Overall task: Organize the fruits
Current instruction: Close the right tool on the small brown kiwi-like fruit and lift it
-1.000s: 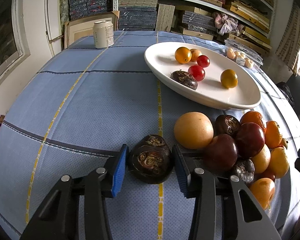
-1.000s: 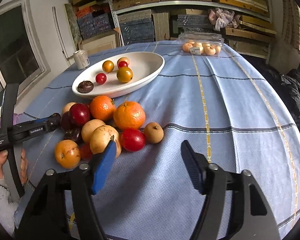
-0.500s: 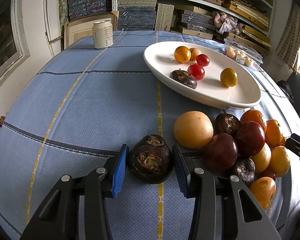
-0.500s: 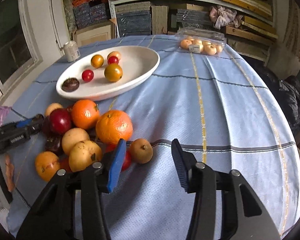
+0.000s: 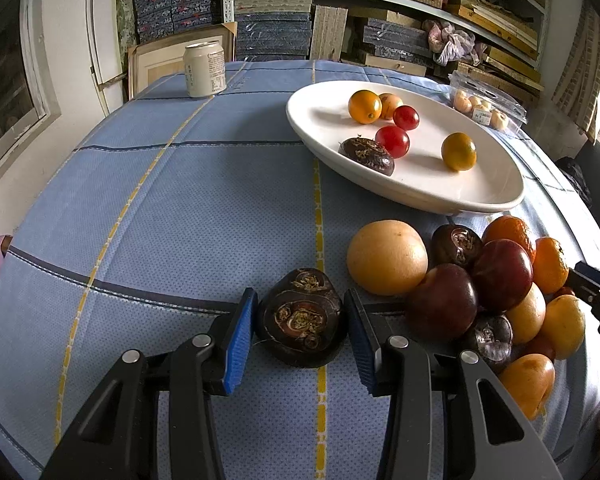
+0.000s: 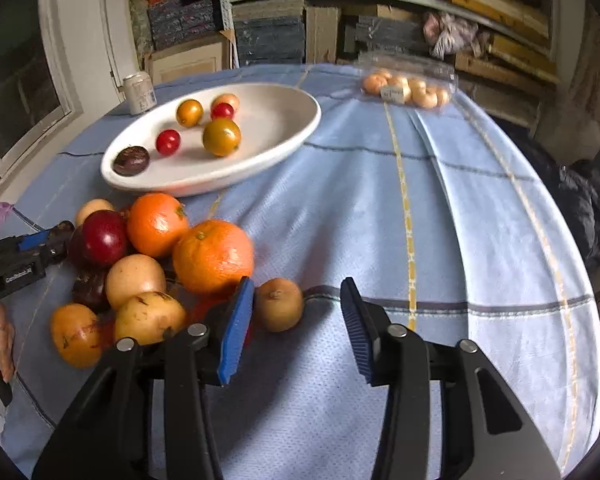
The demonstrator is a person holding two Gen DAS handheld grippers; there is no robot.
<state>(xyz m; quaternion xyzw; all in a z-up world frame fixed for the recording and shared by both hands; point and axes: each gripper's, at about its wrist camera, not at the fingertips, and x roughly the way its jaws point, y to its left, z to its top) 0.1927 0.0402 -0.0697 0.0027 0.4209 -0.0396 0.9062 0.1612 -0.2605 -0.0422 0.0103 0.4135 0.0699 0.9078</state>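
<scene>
My left gripper (image 5: 299, 304) is shut on a dark brown wrinkled fruit (image 5: 302, 320) that rests on the blue tablecloth. A pile of fruit (image 5: 496, 280) lies just to its right: oranges, dark red plums and a pale yellow one. In the right wrist view my right gripper (image 6: 296, 292) is closing around a small brown round fruit (image 6: 279, 304) at the pile's edge. The fruit sits close to the left pad (image 6: 236, 328), and a gap shows to the right pad. The white oval plate (image 5: 420, 196) behind the pile holds several small fruits.
A drink can (image 5: 204, 69) stands at the table's far left. A clear plastic box of pale fruits (image 6: 406, 88) lies at the far right, near the stacked shelves. The left gripper's body (image 6: 20, 256) reaches in beside the pile.
The right gripper moved left toward the pile and its jaws narrowed around the small brown fruit. The left gripper kept still, holding the dark fruit.
</scene>
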